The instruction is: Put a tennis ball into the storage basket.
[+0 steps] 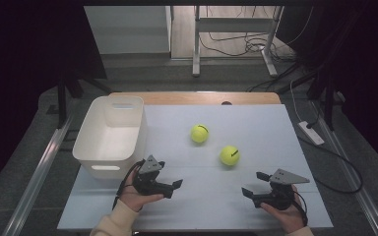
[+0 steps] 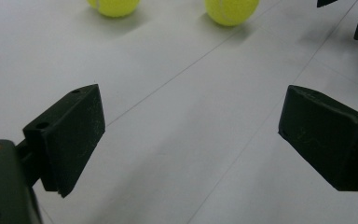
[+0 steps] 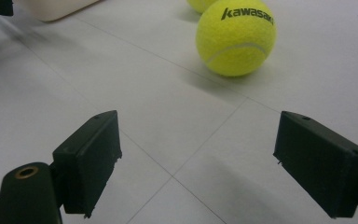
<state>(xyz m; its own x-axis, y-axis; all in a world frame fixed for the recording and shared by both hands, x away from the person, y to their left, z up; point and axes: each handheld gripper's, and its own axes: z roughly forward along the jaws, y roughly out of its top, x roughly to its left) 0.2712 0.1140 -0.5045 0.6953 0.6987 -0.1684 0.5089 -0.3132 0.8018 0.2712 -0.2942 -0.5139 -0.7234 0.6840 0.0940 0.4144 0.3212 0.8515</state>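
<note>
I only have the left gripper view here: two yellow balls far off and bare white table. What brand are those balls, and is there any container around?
Observer: The nearer tennis ball reads "kawasaki" in the right gripper view.
Operator: And a container?
Observer: A white bin stands at the table's left edge, empty inside.
Operator: Is the right gripper holding anything?
Observer: No, the right gripper is open over the white table.

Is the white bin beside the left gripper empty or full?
Empty. In the high view the white bin shows only its bare inside, and both tennis balls lie on the table outside it.
</note>
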